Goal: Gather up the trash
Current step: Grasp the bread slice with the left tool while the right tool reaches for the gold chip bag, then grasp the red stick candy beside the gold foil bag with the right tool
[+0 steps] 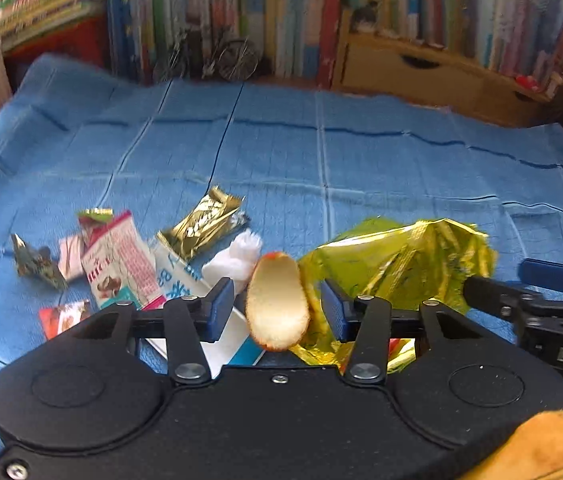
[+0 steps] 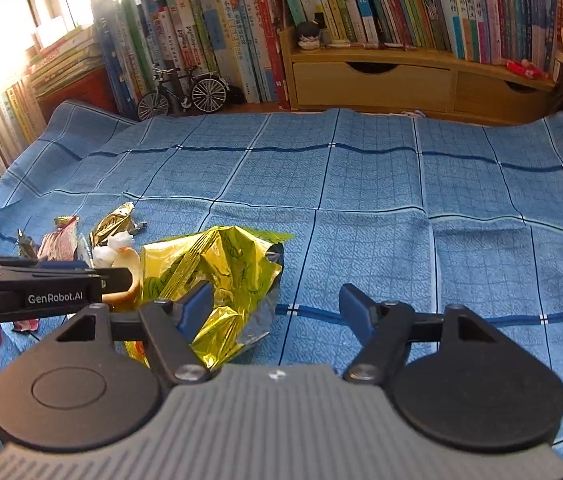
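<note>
Clearly little is collected yet: the left gripper [image 1: 277,306] has its jaws apart around a bread slice [image 1: 277,304], though whether its pads touch it I cannot tell, beside the yellow foil bag [image 2: 217,276]. The right gripper [image 2: 277,308] stands wide and empty. Wrappers [image 1: 117,264] litter the blue-clothed table [image 2: 401,208].

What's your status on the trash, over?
Left hand-held gripper open around slice, pads not touching. Right hand-held gripper open, empty, by foil bag. Wrappers loose on cloth. Nothing blocking.
</note>
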A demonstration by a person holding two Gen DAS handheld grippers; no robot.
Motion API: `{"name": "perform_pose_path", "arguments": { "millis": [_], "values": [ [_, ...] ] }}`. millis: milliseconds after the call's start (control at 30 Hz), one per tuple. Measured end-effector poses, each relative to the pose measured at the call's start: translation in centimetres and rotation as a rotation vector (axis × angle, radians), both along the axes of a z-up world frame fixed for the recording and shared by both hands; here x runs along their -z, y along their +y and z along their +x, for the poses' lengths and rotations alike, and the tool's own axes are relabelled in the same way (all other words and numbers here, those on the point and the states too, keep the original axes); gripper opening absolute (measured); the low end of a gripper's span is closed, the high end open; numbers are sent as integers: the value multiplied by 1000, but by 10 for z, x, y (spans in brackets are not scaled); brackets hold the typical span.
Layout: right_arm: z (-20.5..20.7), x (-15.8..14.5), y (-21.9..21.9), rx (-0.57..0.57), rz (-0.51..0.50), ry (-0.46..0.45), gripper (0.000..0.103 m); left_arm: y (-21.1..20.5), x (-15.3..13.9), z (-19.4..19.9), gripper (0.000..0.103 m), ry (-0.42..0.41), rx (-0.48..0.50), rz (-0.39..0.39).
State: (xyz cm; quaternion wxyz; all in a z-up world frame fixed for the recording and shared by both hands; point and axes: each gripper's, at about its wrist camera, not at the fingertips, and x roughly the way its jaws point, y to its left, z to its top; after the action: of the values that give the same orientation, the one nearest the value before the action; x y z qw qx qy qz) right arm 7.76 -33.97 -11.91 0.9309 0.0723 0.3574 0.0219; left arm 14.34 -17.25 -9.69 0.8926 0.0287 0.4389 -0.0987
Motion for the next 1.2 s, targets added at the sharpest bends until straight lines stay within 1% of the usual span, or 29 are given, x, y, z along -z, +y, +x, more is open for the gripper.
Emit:
{"name": "perform_pose_path", "arguments": {
  "millis": [67, 133, 167, 200, 233, 267, 300, 400, 433, 533, 600, 733, 767, 800, 933, 1033, 1200],
  "values": [
    [0, 0, 2, -9, -3, -1, 80, -2, 1, -1, 46, 8, 10, -5],
    [-1, 1, 3, -18, -4, 1, 76, -3, 8, 3, 46, 47, 6, -3],
    [-1, 2, 3, -29, 2, 6, 65, -4, 12, 6, 46, 70, -3, 2],
    [-1, 2, 4, -45, 12, 13, 58, -3, 16, 11, 46, 90, -17, 5],
    [-1, 3, 6, -60, 15, 20, 49, -3, 18, 15, 46, 97, -28, 1],
    [-1, 3, 8, -75, 6, 23, 42, -2, 19, 17, 48, 99, -35, -7],
    [-3, 4, 11, -93, -6, 22, 41, -1, 20, 21, 48, 103, -37, -13],
    [-7, 4, 18, -125, -33, 13, 41, -5, 22, 29, 48, 120, -18, -12],
    [-9, 4, 19, -127, -37, 11, 41, -6, 24, 31, 46, 134, -12, -13],
    [-13, 5, 19, -120, -43, 7, 42, -8, 24, 35, 35, 165, 4, -47],
    [-16, 4, 19, -113, -55, -4, 42, -10, 21, 31, 34, 169, 25, -66],
    [-19, 1, 22, -124, -85, -31, 43, -15, 16, 19, 34, 157, 40, -51],
    [-18, 1, 24, -139, -87, -30, 47, -14, 15, 16, 34, 154, 34, -46],
    [-16, 2, 28, -160, -89, -21, 55, -12, 14, 14, 34, 150, 26, -42],
    [-6, 10, 47, -242, -124, 9, 58, 0, 10, 6, 34, 132, -15, -28],
    [2, 16, 61, -281, -142, 25, 64, 12, 9, 3, 34, 139, -41, -28],
    [11, 29, 81, -331, -237, 48, 70, 25, 10, 0, 34, 152, -70, -38]
  ]
}}
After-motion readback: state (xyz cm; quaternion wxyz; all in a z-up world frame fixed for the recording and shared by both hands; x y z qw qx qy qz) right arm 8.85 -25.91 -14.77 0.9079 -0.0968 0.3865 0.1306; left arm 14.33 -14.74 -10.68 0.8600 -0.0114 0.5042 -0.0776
